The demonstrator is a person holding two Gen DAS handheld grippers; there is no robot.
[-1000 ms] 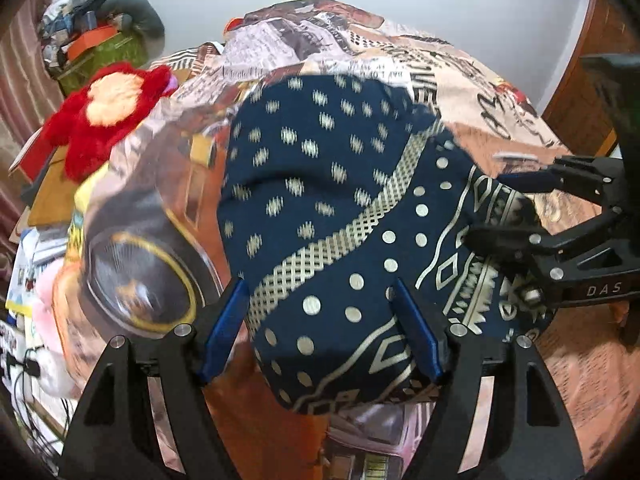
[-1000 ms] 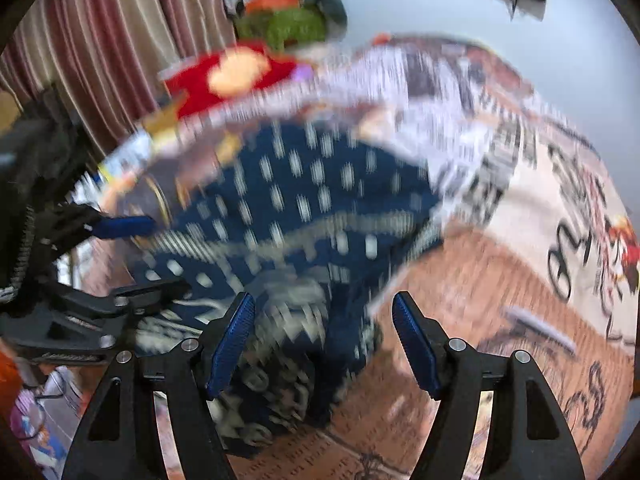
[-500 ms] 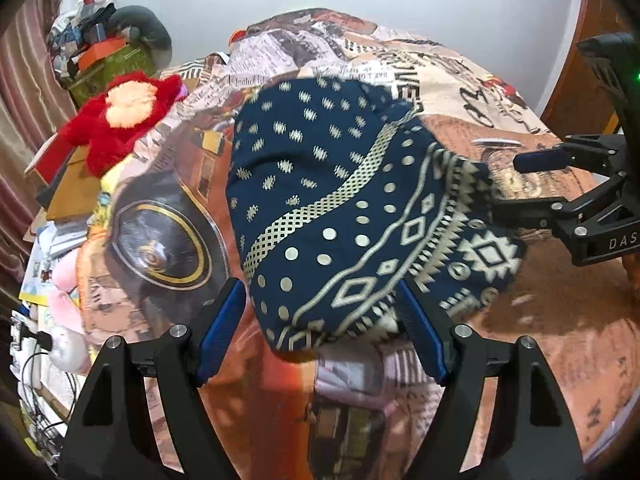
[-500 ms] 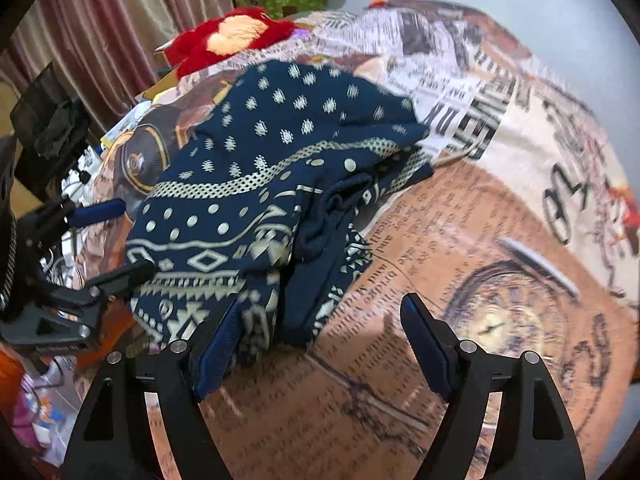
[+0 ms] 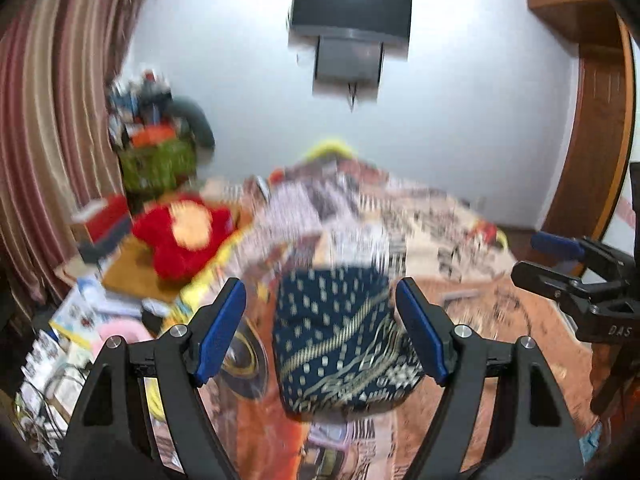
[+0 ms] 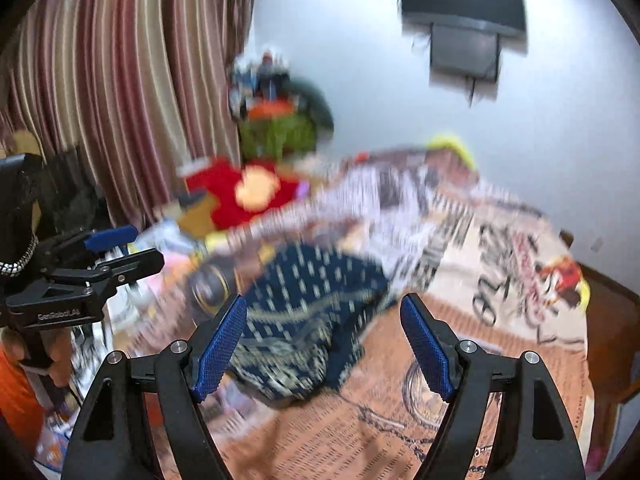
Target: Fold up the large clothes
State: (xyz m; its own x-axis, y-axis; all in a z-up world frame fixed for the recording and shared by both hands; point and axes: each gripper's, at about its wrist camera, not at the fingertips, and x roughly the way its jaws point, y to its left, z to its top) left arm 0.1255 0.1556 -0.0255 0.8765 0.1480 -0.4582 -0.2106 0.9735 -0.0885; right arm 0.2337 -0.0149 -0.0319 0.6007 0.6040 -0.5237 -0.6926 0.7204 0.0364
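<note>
A folded navy garment with gold dots and patterned bands (image 5: 340, 336) lies on the printed bedspread (image 5: 460, 320); it also shows in the right wrist view (image 6: 304, 320). My left gripper (image 5: 320, 334) is open and empty, raised above and back from the garment. My right gripper (image 6: 322, 348) is open and empty, also back from it. The right gripper shows at the right edge of the left wrist view (image 5: 568, 276); the left gripper shows at the left edge of the right wrist view (image 6: 104, 256). Both views are blurred.
A red plush toy (image 5: 184, 236) lies left of the bed beside boxes and clutter (image 5: 80, 320). A green bin (image 5: 156, 160) stands by the striped curtain (image 5: 48, 120). A wall-mounted TV (image 5: 350, 12) hangs ahead. A wooden door frame (image 5: 600, 140) is at right.
Both grippers have pulled back and tilted up from the garment, which now looks smaller and farther. The wall and TV have come into view. The garment stays on the bed.
</note>
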